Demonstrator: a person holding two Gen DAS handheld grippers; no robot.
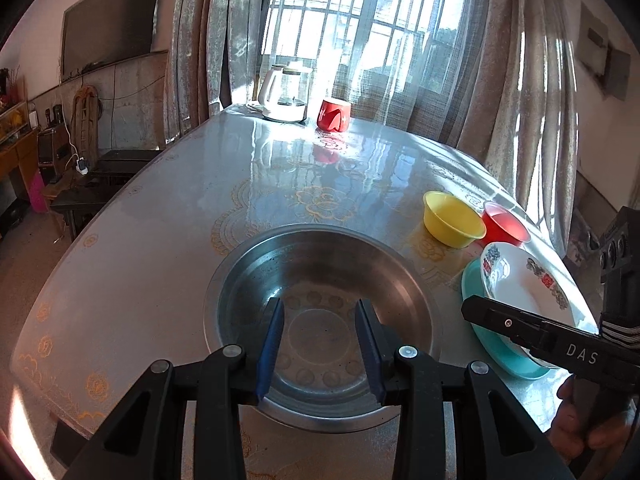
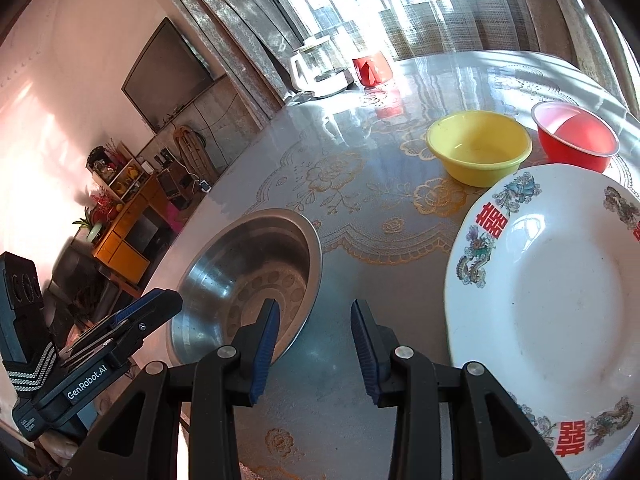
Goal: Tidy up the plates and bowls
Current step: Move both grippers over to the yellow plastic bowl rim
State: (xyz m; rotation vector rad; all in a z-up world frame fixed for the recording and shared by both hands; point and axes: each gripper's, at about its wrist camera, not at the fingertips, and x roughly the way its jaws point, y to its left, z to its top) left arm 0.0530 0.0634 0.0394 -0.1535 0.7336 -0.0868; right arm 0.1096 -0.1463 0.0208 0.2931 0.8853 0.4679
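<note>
The left wrist view sits low over the surface [image 1: 160, 280], close above the steel basin [image 1: 320, 280], facing the far window [image 1: 360, 20]. The right wrist view looks from nearer the white plate [image 2: 560, 300], angled left. Both share basin, plate, yellow bowl [image 1: 452, 220] and red bowl [image 1: 506, 224].

Steel basin [image 1: 320, 276] showing silver-grey, ring of embossed circles in base. Yellow bowl [image 2: 478, 148] glowing plain yellow; red bowl [image 2: 576, 136] showing red, paler pink inside. White plate [image 2: 552, 304] carrying red double-happiness characters, dragon-and-phoenix motifs — sitting on teal plate [image 1: 496, 350]. Table [image 1: 160, 264] wearing grey cover, gold floral lace pattern. Gripper pads [image 1: 272, 344] showing blue — arms black.
</note>
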